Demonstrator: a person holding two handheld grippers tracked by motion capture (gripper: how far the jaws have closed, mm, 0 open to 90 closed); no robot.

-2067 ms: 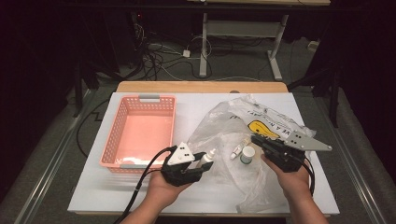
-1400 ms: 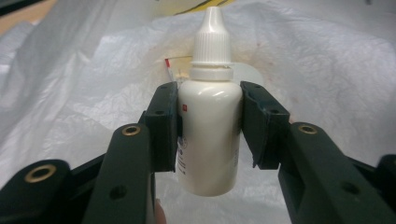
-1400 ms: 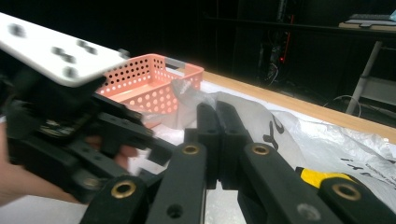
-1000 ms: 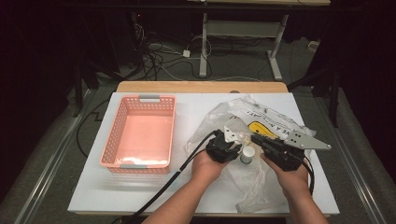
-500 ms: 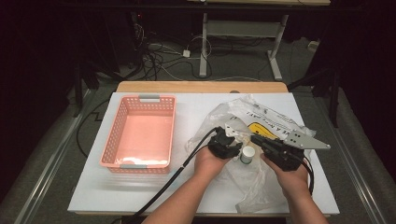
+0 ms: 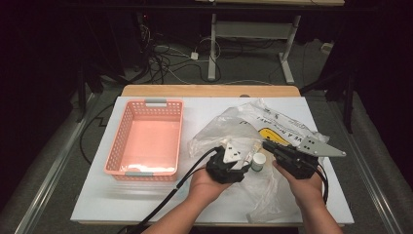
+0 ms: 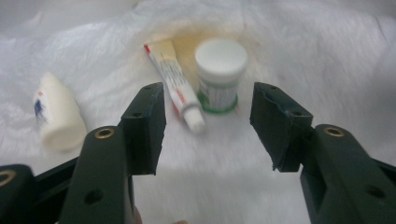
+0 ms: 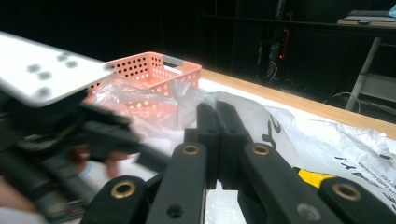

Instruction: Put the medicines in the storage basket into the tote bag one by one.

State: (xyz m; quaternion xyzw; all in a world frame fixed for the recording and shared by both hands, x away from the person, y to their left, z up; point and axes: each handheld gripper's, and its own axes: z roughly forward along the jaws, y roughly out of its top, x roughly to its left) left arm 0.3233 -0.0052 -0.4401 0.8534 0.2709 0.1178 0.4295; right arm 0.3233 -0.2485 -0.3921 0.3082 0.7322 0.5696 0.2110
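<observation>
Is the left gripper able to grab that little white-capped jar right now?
Probably yes: the left gripper has just been opening, nothing between its jaws, and the jar stands just ahead; the tube lying beside it might get nudged.

White-lidded jar (image 7: 220, 74) with green-banded label, cream tube (image 7: 173, 81) red-tipped, pink basket (image 6: 146, 139), clear bag (image 6: 287, 127) showing yellow.

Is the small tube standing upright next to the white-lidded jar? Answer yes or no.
No: in the left gripper view the tube lies flat beside the jar.

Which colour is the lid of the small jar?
White; the jar has a green base band, clearest in the left gripper view.
</observation>
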